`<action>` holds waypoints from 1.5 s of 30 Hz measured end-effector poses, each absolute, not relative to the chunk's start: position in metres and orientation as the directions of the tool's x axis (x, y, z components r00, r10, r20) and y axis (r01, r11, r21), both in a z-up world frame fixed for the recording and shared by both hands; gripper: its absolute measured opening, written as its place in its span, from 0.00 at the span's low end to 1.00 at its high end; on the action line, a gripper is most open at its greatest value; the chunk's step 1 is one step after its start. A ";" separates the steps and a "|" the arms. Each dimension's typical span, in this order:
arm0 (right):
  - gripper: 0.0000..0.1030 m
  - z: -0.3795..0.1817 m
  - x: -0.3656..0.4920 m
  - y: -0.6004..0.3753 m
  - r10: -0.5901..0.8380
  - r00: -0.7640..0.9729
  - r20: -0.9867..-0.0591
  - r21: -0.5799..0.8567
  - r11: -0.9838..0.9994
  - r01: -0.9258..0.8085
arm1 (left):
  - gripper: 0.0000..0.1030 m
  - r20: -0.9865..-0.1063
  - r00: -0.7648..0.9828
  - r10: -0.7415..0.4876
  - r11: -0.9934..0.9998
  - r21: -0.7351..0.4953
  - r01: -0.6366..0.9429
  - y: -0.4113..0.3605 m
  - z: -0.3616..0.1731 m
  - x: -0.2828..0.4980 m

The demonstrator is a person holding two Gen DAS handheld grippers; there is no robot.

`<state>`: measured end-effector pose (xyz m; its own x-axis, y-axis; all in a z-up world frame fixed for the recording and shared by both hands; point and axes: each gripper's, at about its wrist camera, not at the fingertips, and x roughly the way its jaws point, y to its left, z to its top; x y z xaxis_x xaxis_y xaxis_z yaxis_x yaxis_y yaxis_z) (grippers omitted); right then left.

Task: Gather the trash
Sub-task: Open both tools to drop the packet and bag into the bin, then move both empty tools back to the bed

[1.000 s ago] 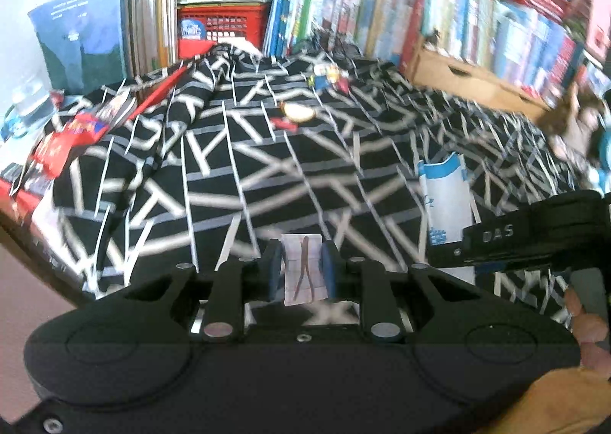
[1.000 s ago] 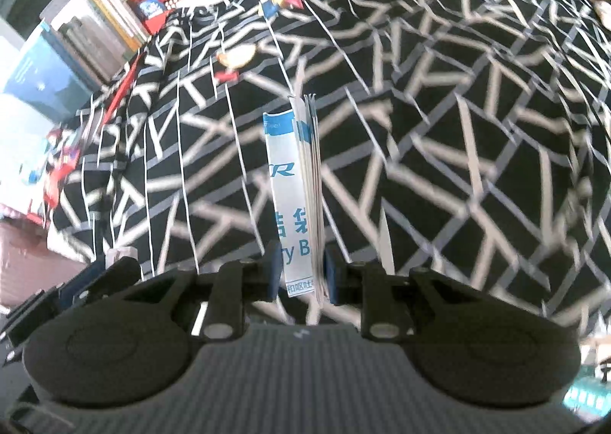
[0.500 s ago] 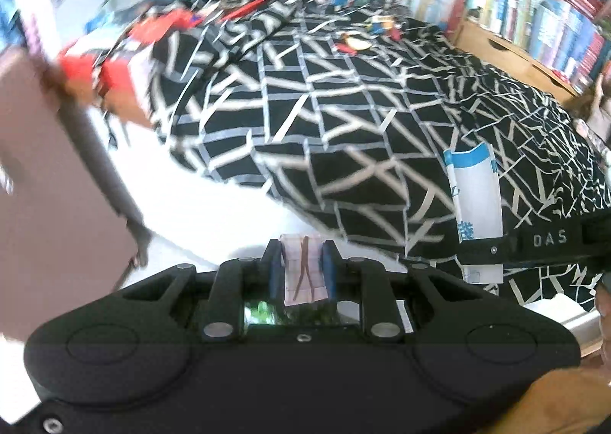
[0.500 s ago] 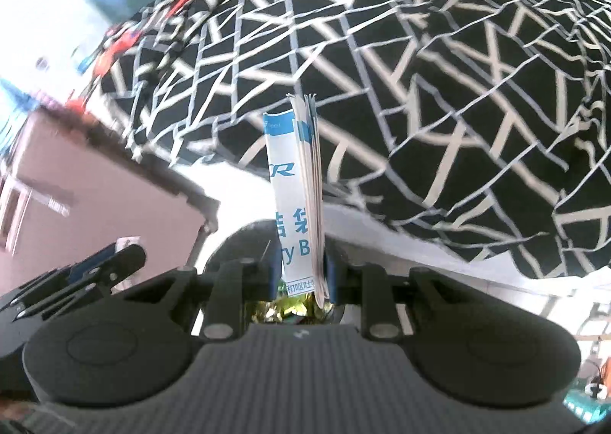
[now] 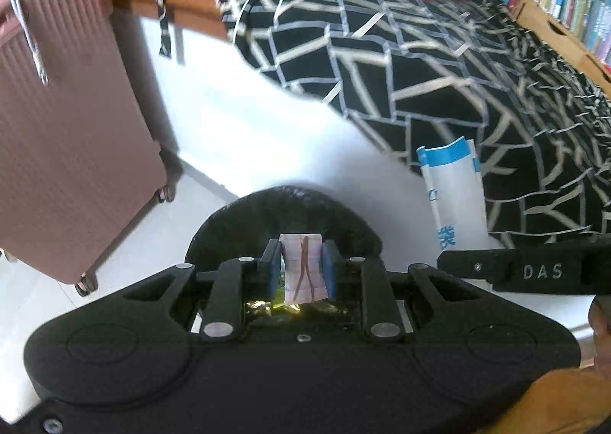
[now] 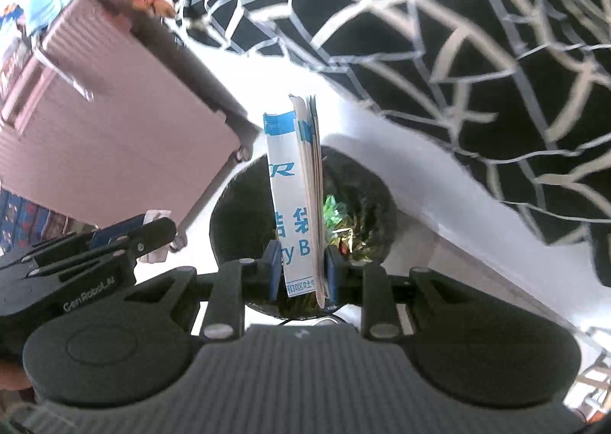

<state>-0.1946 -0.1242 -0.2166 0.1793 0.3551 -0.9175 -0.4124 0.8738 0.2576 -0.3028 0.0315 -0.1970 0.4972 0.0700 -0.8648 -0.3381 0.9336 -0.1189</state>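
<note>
At lower centre of both views, above the black bin (image 6: pixel 366 182): pink slip (image 5: pixel 304 266) pinched in left gripper (image 5: pixel 298 268), white-and-blue packet (image 6: pixel 296 201) clamped in right gripper (image 6: pixel 299 269). Drop-off step; next, lower and release both over the mouth, clear of the pink suitcase (image 5: pixel 65 128) at left.

Bin (image 5: pixel 229 220) mouth mostly hidden behind left tongs (image 5: pixel 298 269) — contents (image 5: pixel 267 307) unclear.

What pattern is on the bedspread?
The bedspread is black with pale criss-crossing lines, clearest in the left wrist view.
</note>
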 end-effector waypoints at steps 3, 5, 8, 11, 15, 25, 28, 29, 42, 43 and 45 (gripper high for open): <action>0.28 -0.247 -0.192 -0.112 0.346 0.163 -0.924 0.244 0.862 -0.445 | 0.21 -0.868 0.491 0.070 0.932 -0.119 -0.343 0.041 -0.228 -0.296; 0.28 -0.268 -0.189 -0.104 0.335 0.149 -0.930 0.236 0.858 -0.457 | 0.21 -0.874 0.481 0.070 0.930 -0.117 -0.348 0.049 -0.252 -0.291; 0.29 -0.297 -0.183 -0.093 0.320 0.134 -0.938 0.223 0.853 -0.472 | 0.21 -0.879 0.473 0.056 0.924 -0.134 -0.358 0.059 -0.283 -0.282; 0.30 -0.322 -0.179 -0.084 0.306 0.119 -0.945 0.215 0.851 -0.479 | 0.21 -0.887 0.460 0.046 0.921 -0.141 -0.364 0.068 -0.310 -0.273; 0.56 -0.346 -0.176 -0.072 0.276 0.110 -0.955 0.189 0.848 -0.495 | 0.33 -0.898 0.438 0.042 0.911 -0.146 -0.386 0.079 -0.338 -0.267; 0.62 -0.355 -0.170 -0.073 0.269 0.072 -0.961 0.207 0.865 -0.458 | 0.65 -0.909 0.413 0.056 0.902 -0.132 -0.412 0.087 -0.346 -0.261; 0.63 -0.342 -0.171 -0.072 0.270 0.083 -0.959 0.206 0.871 -0.446 | 0.73 -0.909 0.414 0.052 0.897 -0.139 -0.419 0.088 -0.334 -0.261; 0.63 -0.337 -0.173 -0.074 0.271 0.091 -0.958 0.205 0.873 -0.442 | 0.74 -0.908 0.416 0.050 0.895 -0.143 -0.422 0.087 -0.329 -0.260; 0.71 -0.220 -0.179 -0.110 0.274 0.272 -0.923 0.160 0.912 -0.377 | 0.78 -0.890 0.455 0.026 0.928 -0.147 -0.342 0.064 -0.218 -0.253; 0.72 -0.207 -0.180 -0.114 0.275 0.294 -0.915 0.155 0.915 -0.373 | 0.78 -0.886 0.463 0.029 0.933 -0.142 -0.331 0.061 -0.207 -0.250; 0.75 -0.179 -0.181 -0.122 0.276 0.337 -0.900 0.144 0.919 -0.367 | 0.79 -0.872 0.489 0.036 0.944 -0.131 -0.303 0.054 -0.182 -0.244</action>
<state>-0.1815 -0.1224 -0.1787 0.3374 0.2761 -0.9000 -0.3667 0.9191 0.1445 -0.2442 0.0541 -0.1816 0.4891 0.0361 -0.8715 -0.3033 0.9438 -0.1311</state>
